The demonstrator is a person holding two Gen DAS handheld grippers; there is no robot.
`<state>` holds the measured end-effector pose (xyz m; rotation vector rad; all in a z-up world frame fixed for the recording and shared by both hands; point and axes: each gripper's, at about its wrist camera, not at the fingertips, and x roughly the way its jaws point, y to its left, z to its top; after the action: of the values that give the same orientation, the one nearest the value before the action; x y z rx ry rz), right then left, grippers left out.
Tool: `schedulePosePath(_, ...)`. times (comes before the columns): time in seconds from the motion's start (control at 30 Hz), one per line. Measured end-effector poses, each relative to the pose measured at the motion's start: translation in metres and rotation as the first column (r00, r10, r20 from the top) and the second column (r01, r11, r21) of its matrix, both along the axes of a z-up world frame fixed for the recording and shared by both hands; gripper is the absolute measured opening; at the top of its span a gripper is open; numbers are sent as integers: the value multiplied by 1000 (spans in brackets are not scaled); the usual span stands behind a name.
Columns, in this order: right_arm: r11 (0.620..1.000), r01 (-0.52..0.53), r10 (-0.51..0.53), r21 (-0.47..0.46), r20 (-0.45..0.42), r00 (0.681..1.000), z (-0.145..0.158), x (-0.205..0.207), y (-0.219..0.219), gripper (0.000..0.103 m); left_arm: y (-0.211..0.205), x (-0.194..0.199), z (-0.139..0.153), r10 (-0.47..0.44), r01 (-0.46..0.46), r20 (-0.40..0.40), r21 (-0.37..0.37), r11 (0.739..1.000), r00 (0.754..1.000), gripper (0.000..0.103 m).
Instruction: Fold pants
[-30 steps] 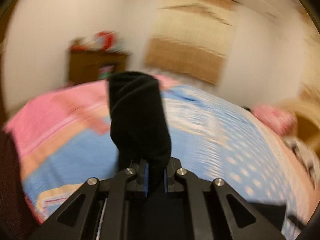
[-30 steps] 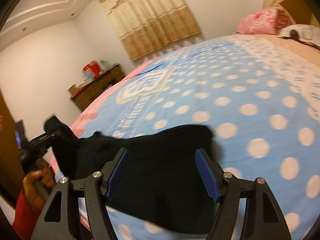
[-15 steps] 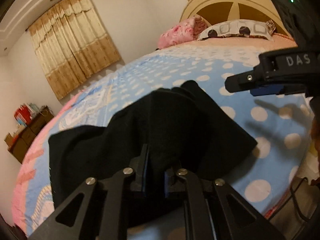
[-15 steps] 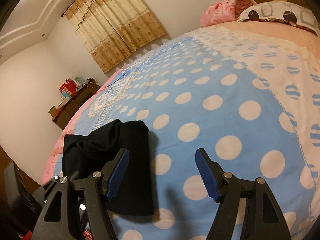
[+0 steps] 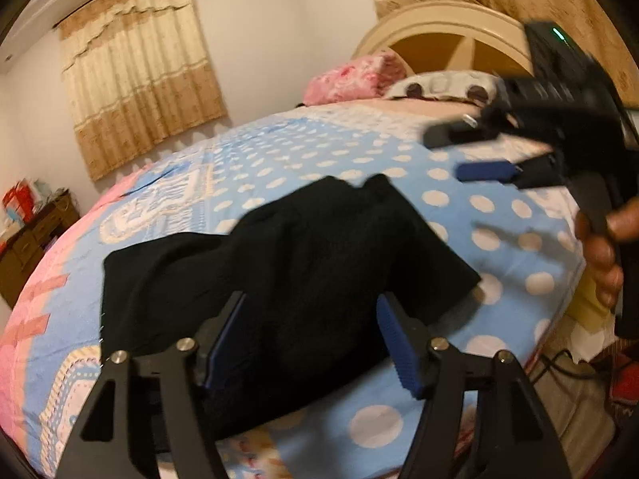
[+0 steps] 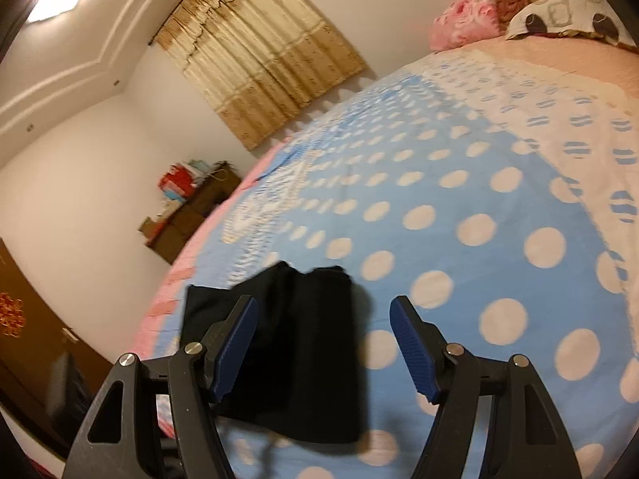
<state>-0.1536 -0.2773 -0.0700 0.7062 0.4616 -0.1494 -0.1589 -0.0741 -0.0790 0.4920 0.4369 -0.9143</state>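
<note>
Black pants (image 5: 303, 263) lie bunched on the bed (image 5: 499, 215), folds indistinct. Left gripper (image 5: 309, 337) fingers spread, empty; right gripper (image 6: 323, 347) likewise, its near pants edge hidden.

Black pants (image 5: 303, 263), folded into a rumpled bundle on the polka-dot bedspread (image 5: 491, 207).

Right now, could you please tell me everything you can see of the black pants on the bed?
The black pants look like soft, matte fabric, bunched into a rough fold with ridges rather than flat. They lie on the blue polka-dot bedspread near its front edge. Neither open gripper, left nor right, grips them.
</note>
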Motion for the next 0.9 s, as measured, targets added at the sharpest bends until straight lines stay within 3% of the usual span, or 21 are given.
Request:
schedulePosePath(0.13, 997, -53, 52, 63, 17, 999, 1, 9, 3, 70, 2, -15, 7, -74, 75, 33, -19, 997, 997, 68)
schedulePosePath(0.23, 988, -103, 100, 119, 29, 995, -3, 19, 6, 70, 14, -12, 15, -54, 55, 47, -28, 998, 997, 68)
schedulePosePath(0.33, 978, -176, 176, 107, 17, 984, -8, 39, 12, 70, 32, 6, 25, 35, -34, 13, -56, 998, 999, 69)
schedulePosePath(0.43, 972, -226, 229, 66, -47, 972, -21, 70, 20, 70, 56, 32, 34, 178, -180, -25, -92, 979, 984, 72)
schedulePosePath(0.5, 971, -238, 240, 36, -80, 967, -28, 80, 27, 71, 73, 49, 38, 276, -279, -46, -107, 954, 960, 73)
schedulePosePath(0.63, 957, -256, 237, -139, -140, 961, -23, 81, 51, 70, 100, 73, 36, 403, -411, -84, -110, 905, 911, 74)
schedulePosePath(0.7, 919, -262, 211, -293, -196, 958, -16, 77, 69, 66, 112, 82, 33, 448, -458, -107, -106, 882, 888, 74)
schedulePosePath(0.77, 882, -276, 208, -382, -210, 955, -12, 71, 84, 66, 122, 88, 30, 493, -504, -112, -104, 858, 863, 74)
schedulePosePath(0.87, 890, -316, 267, -329, -188, 945, -14, 76, 88, 63, 133, 99, 26, 545, -559, -138, -101, 823, 827, 74)
schedulePosePath(0.9, 886, -341, 286, -314, -207, 935, -18, 82, 89, 55, 139, 101, 26, 558, -575, -153, -102, 812, 816, 74)
